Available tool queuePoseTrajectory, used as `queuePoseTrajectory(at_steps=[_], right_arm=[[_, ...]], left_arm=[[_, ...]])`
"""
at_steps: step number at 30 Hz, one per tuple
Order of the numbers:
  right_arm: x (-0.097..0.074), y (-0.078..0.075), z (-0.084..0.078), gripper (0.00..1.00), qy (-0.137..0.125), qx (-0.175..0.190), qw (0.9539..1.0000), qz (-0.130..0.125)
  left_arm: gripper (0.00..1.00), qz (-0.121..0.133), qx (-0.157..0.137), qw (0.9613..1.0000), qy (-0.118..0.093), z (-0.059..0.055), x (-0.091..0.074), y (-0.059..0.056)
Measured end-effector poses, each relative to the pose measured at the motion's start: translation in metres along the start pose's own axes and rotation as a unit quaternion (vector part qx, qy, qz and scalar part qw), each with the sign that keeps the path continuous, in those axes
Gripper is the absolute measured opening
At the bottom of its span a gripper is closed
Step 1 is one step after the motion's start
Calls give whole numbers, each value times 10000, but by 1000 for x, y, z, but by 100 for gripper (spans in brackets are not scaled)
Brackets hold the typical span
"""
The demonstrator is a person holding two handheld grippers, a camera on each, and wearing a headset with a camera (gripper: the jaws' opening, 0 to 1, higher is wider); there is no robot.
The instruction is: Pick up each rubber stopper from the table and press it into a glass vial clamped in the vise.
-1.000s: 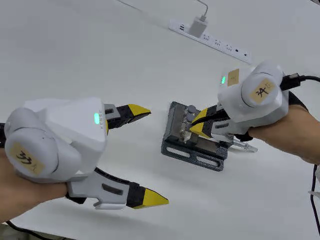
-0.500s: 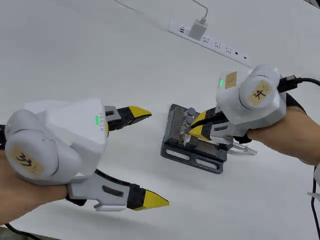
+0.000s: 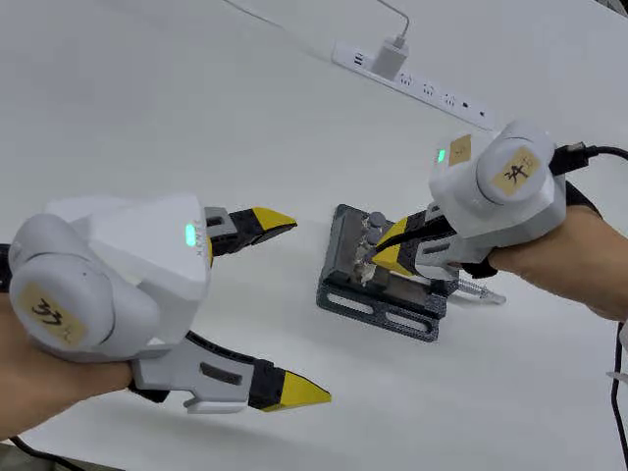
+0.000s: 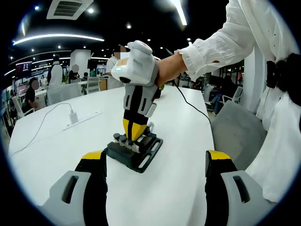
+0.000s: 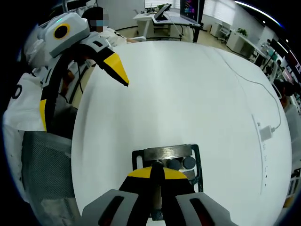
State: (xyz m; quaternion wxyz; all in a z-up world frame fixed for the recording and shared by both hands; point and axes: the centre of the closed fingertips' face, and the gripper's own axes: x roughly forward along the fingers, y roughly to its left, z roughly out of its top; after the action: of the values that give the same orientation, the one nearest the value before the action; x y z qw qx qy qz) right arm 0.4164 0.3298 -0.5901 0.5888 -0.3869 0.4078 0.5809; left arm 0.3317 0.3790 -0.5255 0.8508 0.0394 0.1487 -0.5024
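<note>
A small dark vise (image 3: pixel 378 294) sits on the white table with grey-stoppered vials (image 3: pixel 374 220) clamped in its jaws. My right gripper (image 3: pixel 377 253) is directly over the vise, jaws shut, tips down on the near vials; what lies under the tips is hidden. In the right gripper view the shut yellow tips (image 5: pixel 156 172) cover part of the vise (image 5: pixel 141 156), with two grey stoppers (image 5: pixel 181 163) beside them. My left gripper (image 3: pixel 307 308) hangs wide open and empty left of the vise. From the left gripper view the vise (image 4: pixel 141 155) lies ahead under the right gripper (image 4: pixel 135 130).
A white power strip (image 3: pixel 412 75) with a plugged charger and cable lies at the far edge. The vise's screw handle (image 3: pixel 481 290) sticks out to the right. Bare white tabletop surrounds the vise. Other people and desks stand far behind.
The right gripper has shifted only slightly over the vise, staying shut. The left gripper has held still and open.
</note>
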Motion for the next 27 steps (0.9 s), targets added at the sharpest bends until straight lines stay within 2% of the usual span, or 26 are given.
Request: queuePoseTrajectory(at_steps=[19,27], right_arm=[[2,0,-1,2,112,-192,9997,-141],[2,2,1,2,167,-176,9997,-94]], left_arm=[[85,-6,-3,10000,-27,2,3,0],[85,-22,-5,10000,-16,1,3,-1]])
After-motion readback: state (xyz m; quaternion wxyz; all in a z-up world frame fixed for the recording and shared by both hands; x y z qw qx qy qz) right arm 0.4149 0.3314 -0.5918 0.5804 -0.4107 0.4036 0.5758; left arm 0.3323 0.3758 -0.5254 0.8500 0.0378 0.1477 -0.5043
